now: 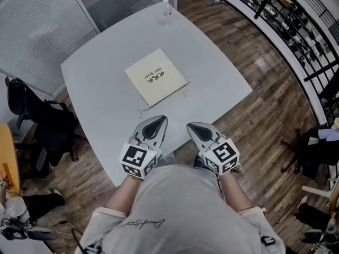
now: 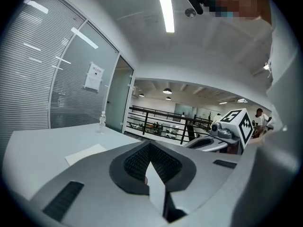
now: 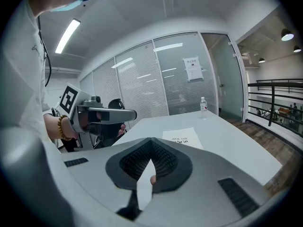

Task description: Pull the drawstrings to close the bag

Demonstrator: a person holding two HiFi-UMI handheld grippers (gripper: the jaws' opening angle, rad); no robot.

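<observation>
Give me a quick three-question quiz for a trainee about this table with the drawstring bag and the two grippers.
1. True or false: the bag lies flat on the table, and neither gripper touches it.
2. What stands at the table's far corner? A: a mug. B: a water bottle. C: a box.
3. In one word, how do the jaws of the left gripper and the right gripper stand?

Key: 1 true. 2 B. 3 shut, with nothing between them.

Office meeting area
Glass partition walls with blinds (image 1: 37, 30), white counter (image 1: 100, 99), wood floor (image 1: 265, 105), black railing (image 1: 296, 41)
</observation>
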